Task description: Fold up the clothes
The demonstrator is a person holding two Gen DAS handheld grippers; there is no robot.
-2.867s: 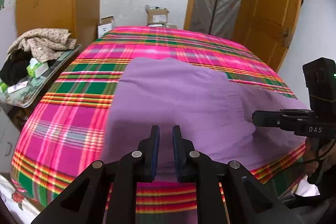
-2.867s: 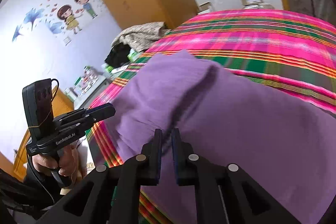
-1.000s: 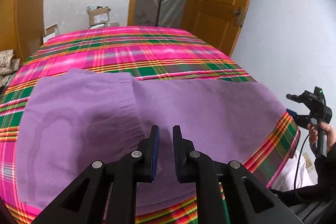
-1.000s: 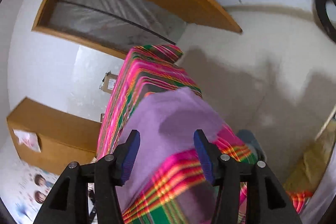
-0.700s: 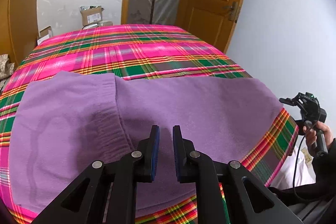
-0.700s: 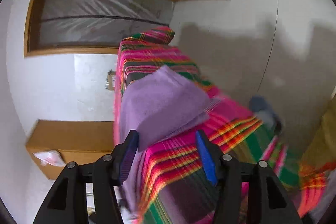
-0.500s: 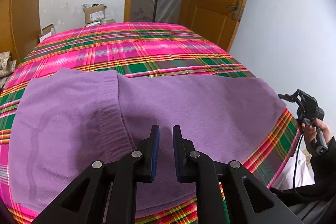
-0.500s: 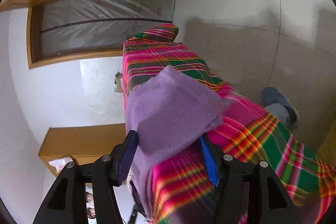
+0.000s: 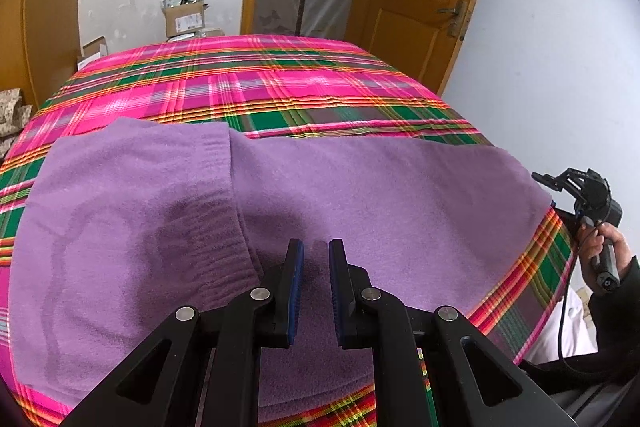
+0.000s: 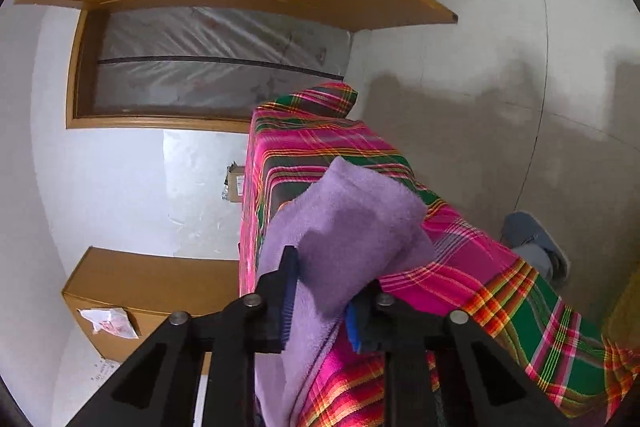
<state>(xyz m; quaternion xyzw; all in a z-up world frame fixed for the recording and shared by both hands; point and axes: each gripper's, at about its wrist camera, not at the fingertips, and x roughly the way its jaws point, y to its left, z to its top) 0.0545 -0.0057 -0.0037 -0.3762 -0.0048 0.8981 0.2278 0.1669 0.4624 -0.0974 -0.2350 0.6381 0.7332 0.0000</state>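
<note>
Right gripper (image 10: 322, 293) spread wide at the right-hand end of the purple sweater (image 9: 360, 203), one blue-padded finger on either side of the overhanging corner, nothing pinched yet as far as can be judged. Best done by sliding deeper along the cloth before closing, so both layers of the corner land between the pads rather than only a fuzzy edge; then closing firmly, lifting just clear of the plaid bedspread (image 9: 280, 87), and carrying the end across toward the sweater's middle in a flat arc, without dragging the bedspread along. Left gripper (image 9: 316, 279) nearly closed, jaws narrow with a slim gap, empty, hovering above the sweater's near hem just right of the ribbed band (image 9: 224, 223); worth lowering there as a hold-down, to stop the whole garment sliding while the far end is pulled. Sweater itself soft, fleecy, thick-knit, likely limp and prone to sagging at an unsupported corner. Spread flat across the near half of the bedspread, left portion already lying doubled over with its ribbed band running from the far edge toward the near hem, right portion single and smooth, its end drooping slightly past the bedspread's right edge.
</note>
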